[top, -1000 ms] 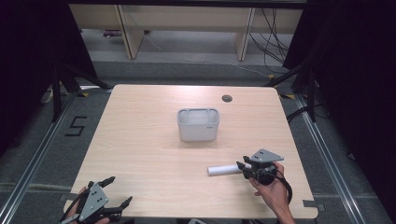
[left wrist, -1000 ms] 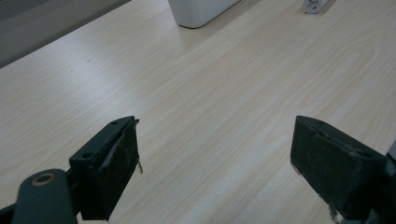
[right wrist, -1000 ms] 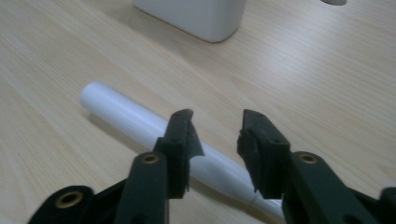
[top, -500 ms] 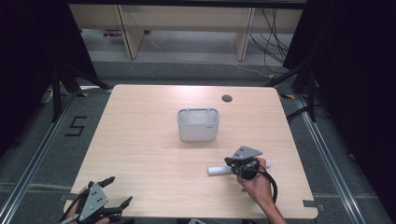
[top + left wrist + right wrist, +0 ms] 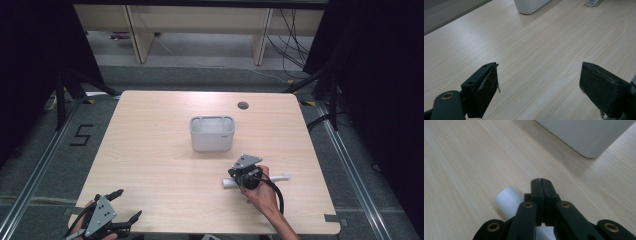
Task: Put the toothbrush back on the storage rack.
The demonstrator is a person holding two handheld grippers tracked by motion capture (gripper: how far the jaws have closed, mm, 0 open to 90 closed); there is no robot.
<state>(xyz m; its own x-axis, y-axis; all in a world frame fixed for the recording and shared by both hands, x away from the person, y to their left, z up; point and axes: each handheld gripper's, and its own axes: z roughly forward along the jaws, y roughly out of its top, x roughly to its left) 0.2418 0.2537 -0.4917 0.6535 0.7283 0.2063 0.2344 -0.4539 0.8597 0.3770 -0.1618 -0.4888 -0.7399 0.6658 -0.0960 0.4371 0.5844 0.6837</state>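
Right tongs (image 5: 239,176) pressed together over the white tube (image 5: 229,183), jaws having just been closing with nothing visibly between the tips; tube lying on the table (image 5: 150,150) beneath them, at five o'clock from the white bin (image 5: 212,133). Left tongs (image 5: 122,206) spread wide, empty, at seven o'clock.

A white rectangular bin (image 5: 212,133) stands open-topped near the middle of the desk (image 5: 150,160), a little toward the far edge. A small dark round hole (image 5: 243,105) (a cable port, by its look) sits near the desk's far edge, toward the far right corner.
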